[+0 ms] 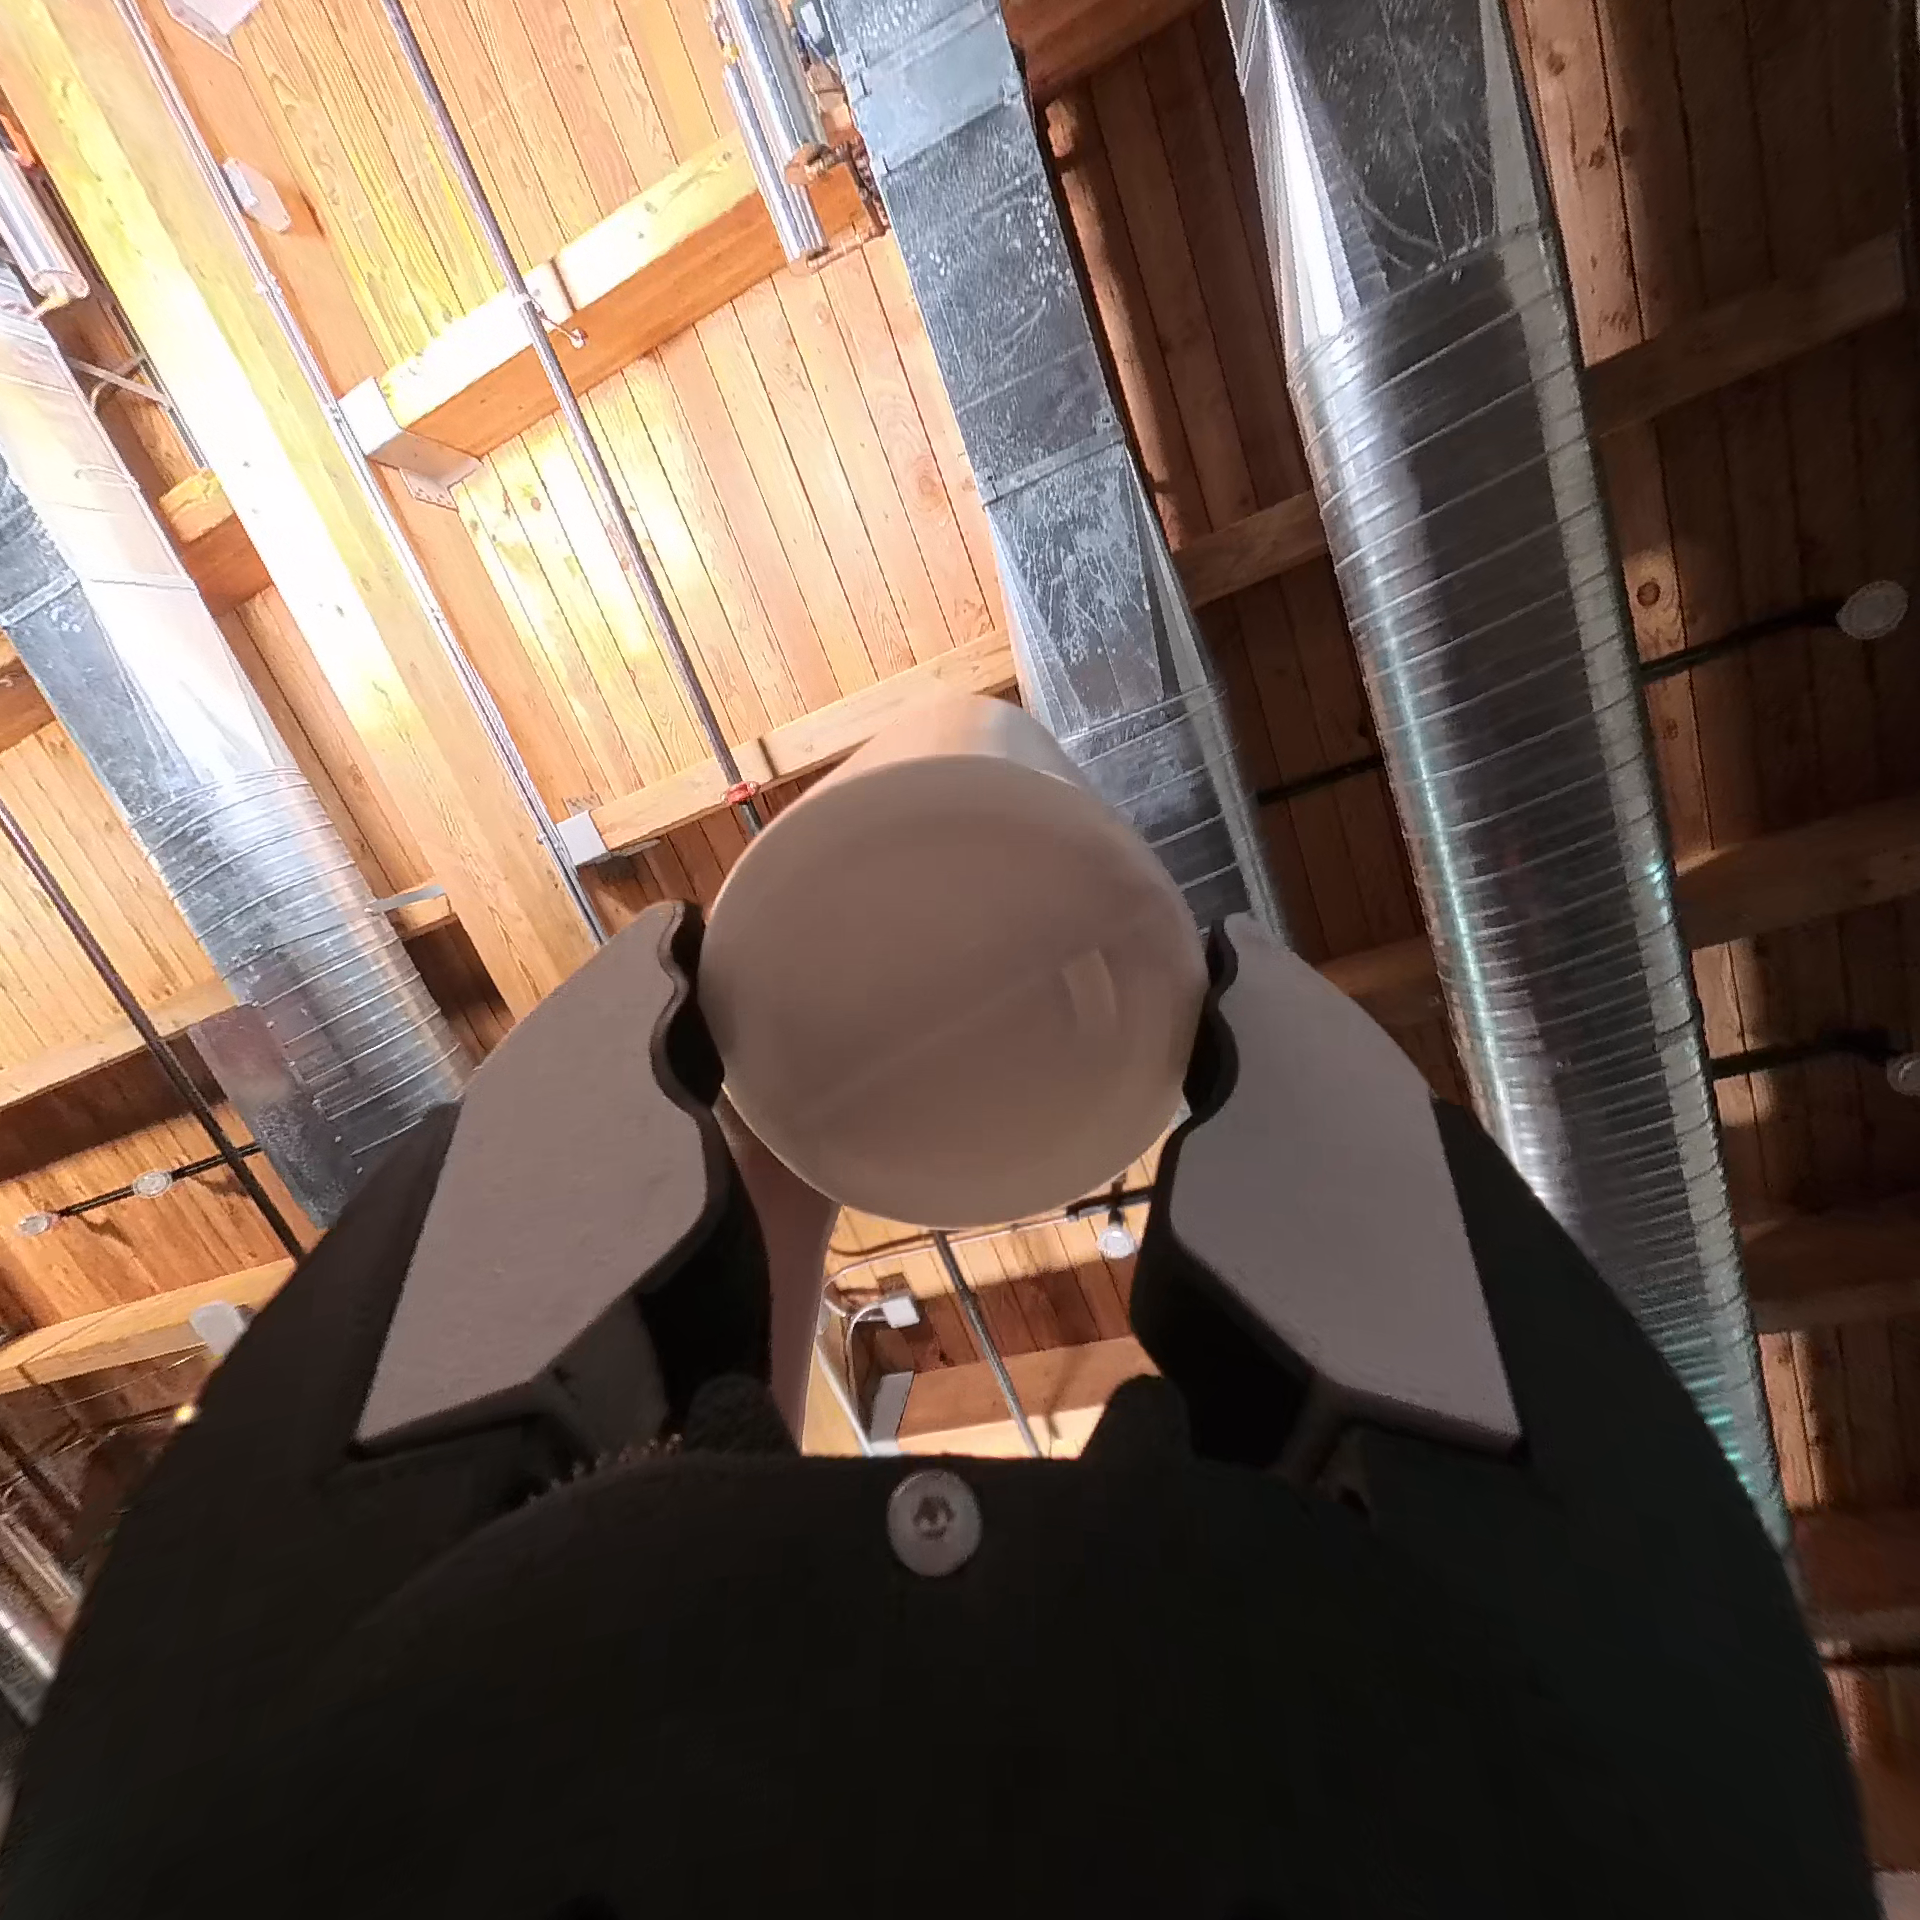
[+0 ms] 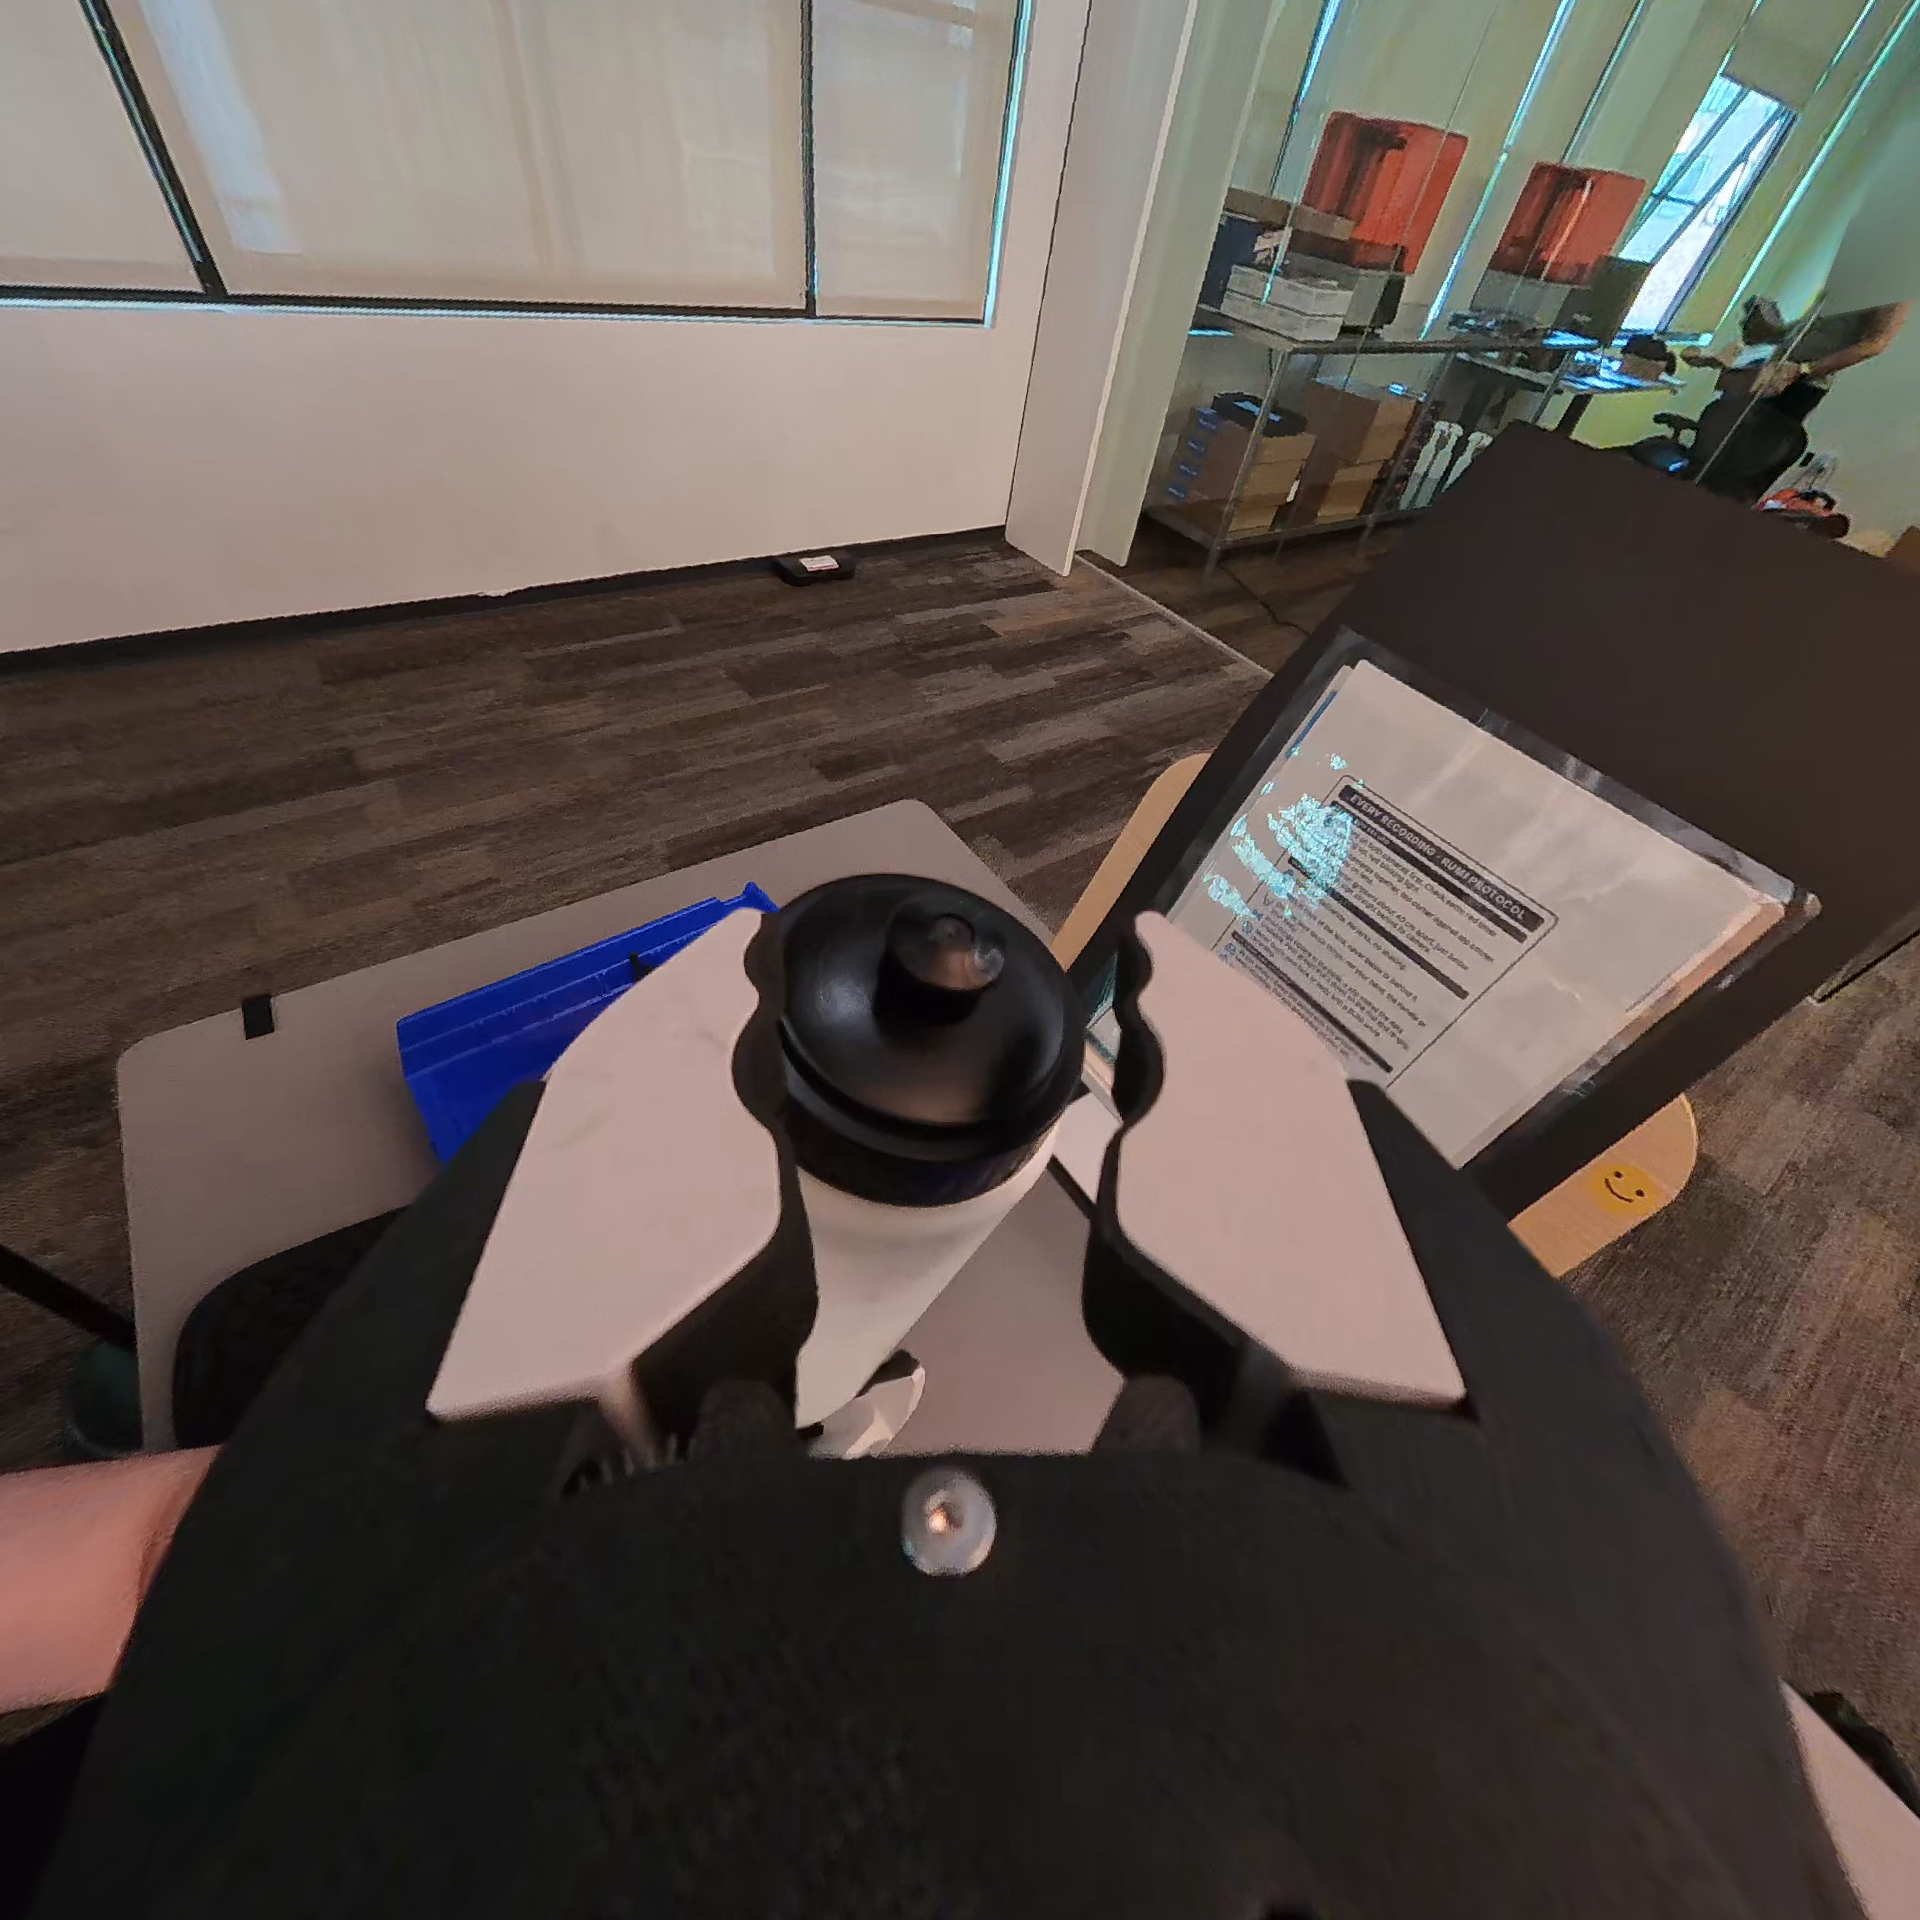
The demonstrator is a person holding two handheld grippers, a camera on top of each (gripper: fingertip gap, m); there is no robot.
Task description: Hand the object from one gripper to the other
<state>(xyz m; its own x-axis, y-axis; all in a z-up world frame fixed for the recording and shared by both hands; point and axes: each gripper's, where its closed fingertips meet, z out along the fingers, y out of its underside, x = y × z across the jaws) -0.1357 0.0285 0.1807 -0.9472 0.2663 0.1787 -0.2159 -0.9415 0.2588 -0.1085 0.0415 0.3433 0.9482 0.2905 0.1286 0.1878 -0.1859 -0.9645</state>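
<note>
A white bottle [image 1: 940, 1039] with a black cap [image 2: 920, 1023] is the object. In the left wrist view I see its round white base, end on, against the ceiling. My left gripper [image 1: 951, 997] is shut on it, with both fingers pressed to its sides. In the right wrist view the bottle's capped end sits between the jaws of my right gripper [image 2: 951, 966]. That gripper is open: its left finger [image 2: 665, 1091] touches the cap, and a clear gap separates the cap from its right finger [image 2: 1236, 1122]. The bottle's lower body is hidden behind the gripper.
Below the right gripper is a grey table [image 2: 260, 1091] with a blue bin [image 2: 520, 1018] on it. A black stand holding a printed sheet [image 2: 1455, 935] is at the right. A person's arm [image 2: 62, 1558] shows at the lower left. Above the left gripper are ceiling beams and metal ducts [image 1: 1455, 727].
</note>
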